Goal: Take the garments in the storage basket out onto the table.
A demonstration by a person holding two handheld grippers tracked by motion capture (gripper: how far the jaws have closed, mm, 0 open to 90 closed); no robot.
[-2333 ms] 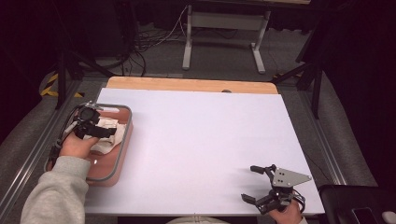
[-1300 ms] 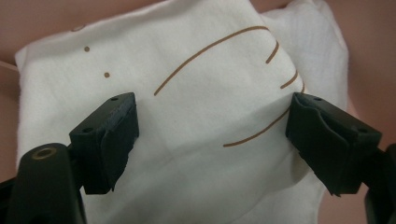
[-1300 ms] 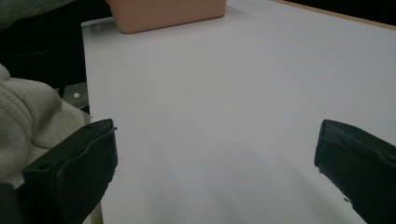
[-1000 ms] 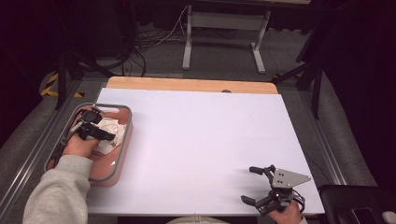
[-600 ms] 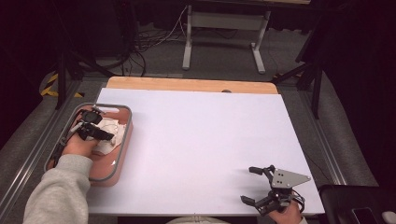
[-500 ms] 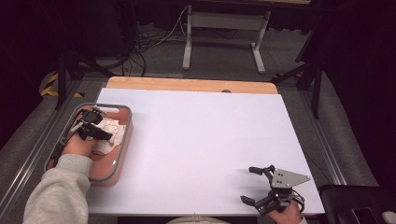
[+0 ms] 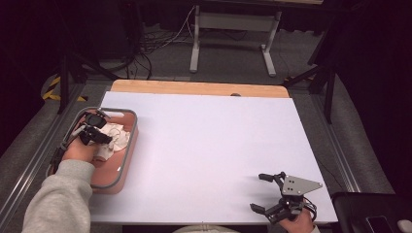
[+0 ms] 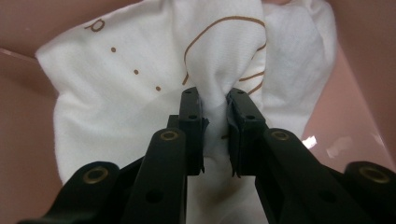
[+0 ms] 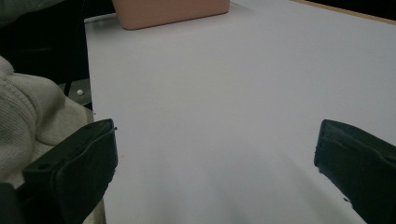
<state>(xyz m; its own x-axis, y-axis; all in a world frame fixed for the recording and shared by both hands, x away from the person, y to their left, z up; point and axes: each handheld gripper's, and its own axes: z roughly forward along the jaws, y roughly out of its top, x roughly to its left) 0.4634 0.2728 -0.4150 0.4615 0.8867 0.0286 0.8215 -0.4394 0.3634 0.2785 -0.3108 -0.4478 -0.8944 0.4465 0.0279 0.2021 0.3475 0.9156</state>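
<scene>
A lab or studio. Dark drapes (image 7: pixel 29 43), floor cables (image 7: pixel 160 36) and a metal stand (image 7: pixel 233 29) surround the white table (image 7: pixel 218 145).

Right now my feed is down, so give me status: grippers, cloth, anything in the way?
Left gripper shut on white cloth inside pink bin. Right gripper open, low over bare table. Nothing in the way.

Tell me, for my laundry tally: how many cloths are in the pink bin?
1 visible: a white cloth with brown print, bunched in the pink bin, pinched by the left gripper. Its folds may hide more.
</scene>
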